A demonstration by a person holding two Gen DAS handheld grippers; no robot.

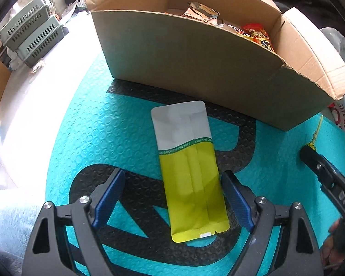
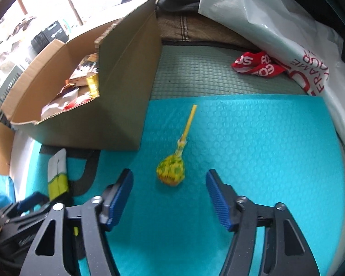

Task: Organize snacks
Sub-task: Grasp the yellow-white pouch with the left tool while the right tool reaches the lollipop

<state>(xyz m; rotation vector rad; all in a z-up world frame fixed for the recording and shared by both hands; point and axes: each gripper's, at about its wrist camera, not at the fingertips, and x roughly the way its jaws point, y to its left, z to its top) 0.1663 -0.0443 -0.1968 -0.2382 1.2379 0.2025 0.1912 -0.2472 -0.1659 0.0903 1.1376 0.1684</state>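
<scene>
Left gripper (image 1: 173, 185) is spread wide over a yellow-white pouch (image 1: 188, 168) lying flat on the teal mat (image 1: 85, 138). Right gripper (image 2: 169, 184) is spread too, lollipop (image 2: 171, 169) just beyond it. Snack-filled box (image 1: 195, 53) sits far side.

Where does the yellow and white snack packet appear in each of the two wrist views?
Left wrist: the packet lies centre, flat on the teal mat between the open left gripper's fingers.
Right wrist: the packet is at lower left, partly hidden.
Shared landmark: the cardboard box.
</scene>
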